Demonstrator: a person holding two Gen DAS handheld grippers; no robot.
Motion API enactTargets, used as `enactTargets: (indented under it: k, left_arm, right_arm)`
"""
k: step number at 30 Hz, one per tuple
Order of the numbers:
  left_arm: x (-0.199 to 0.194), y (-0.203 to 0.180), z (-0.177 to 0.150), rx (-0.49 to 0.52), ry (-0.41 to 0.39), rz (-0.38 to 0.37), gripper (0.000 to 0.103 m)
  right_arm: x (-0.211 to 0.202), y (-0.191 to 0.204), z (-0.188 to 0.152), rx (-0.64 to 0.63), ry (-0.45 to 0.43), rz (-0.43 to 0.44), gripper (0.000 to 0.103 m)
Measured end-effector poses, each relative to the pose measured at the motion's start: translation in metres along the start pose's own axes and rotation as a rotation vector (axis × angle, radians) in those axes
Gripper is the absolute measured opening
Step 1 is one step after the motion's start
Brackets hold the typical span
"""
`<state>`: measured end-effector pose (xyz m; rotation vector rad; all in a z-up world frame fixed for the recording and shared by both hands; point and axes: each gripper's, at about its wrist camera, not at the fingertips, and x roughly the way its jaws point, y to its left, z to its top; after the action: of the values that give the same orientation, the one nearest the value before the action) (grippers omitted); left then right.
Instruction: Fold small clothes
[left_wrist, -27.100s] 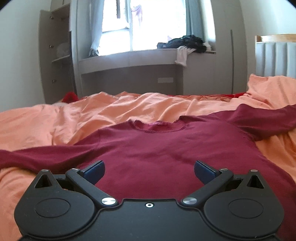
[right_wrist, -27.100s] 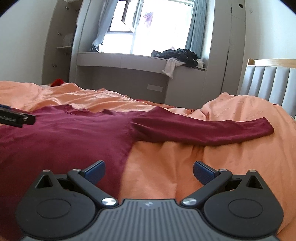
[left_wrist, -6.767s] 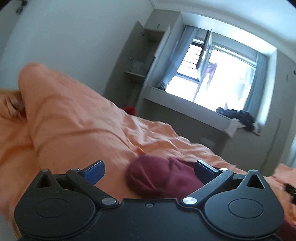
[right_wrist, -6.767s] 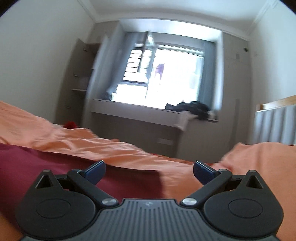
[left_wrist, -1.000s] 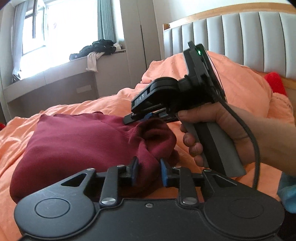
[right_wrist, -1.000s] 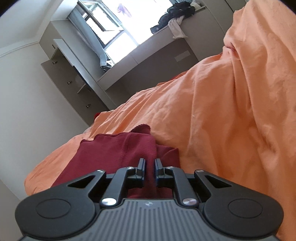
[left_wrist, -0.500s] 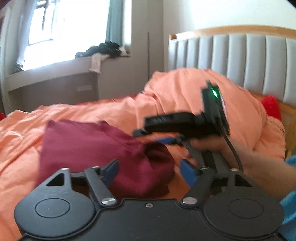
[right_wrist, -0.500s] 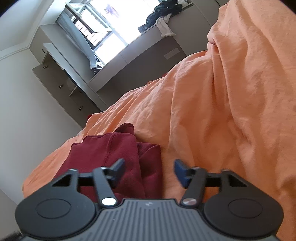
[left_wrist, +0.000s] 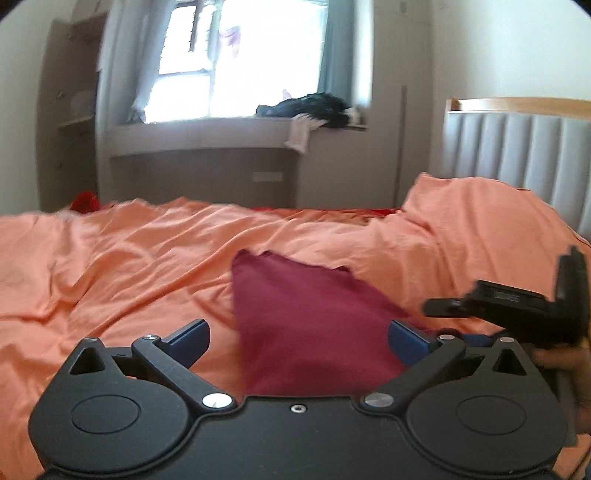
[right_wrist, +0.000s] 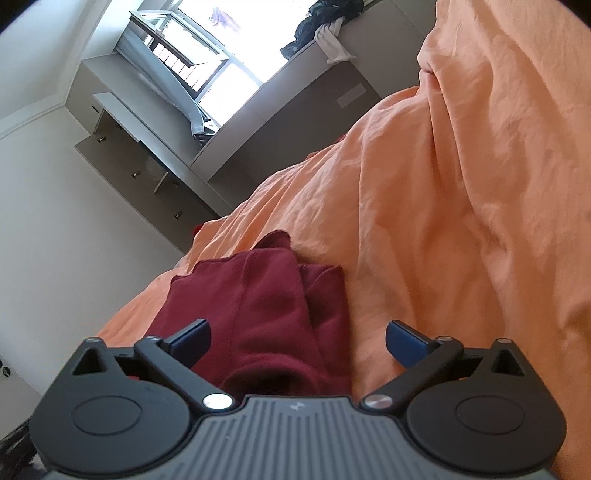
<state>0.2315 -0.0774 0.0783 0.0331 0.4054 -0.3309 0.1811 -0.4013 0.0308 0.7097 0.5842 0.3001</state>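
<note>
Maroon knit garment (left_wrist: 314, 325) lies folded on the orange bed cover (left_wrist: 129, 266), a compact bundle — its long axis runs away from both cameras toward the window wall. In the right wrist view the same bundle (right_wrist: 266, 314) shows stacked layers, with a rolled fold nearest the camera.

Left hand-held gripper (left_wrist: 297, 338): jaws opening, spread wide, nothing pinched; the garment lies straight ahead and below, showing between the blue fingers (left_wrist: 188, 338) but not pressed by them. Right hand-held gripper (right_wrist: 297, 338): jaws opening too, wide apart, released; the bundle sits just ahead, toward its left finger, and the right finger is over bare bed cover.

From the left view the right hand-held gripper's body (left_wrist: 517, 306) sits at the bundle's right edge, held by a hand (left_wrist: 565, 362) — so both tools flank the near end. Right one looks nearer to the cloth; the left view is blurred.

Judgement: fold looks about done; any next grab would go for the near edge.
</note>
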Motion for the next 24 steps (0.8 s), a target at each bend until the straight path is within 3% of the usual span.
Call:
enactTargets:
  k: [8,24]
  left_arm:
    - [0.017,0.037,-0.024,-0.108,0.105,0.005,0.102]
    - [0.019,0.044,-0.04,-0.144,0.116,0.003,0.103]
  right_arm:
    - [0.0,0.008,-0.011,-0.026,0.039,0.002,0.103]
    - [0.011,0.006,-0.017,-0.056,0.097,-0.052,0.103]
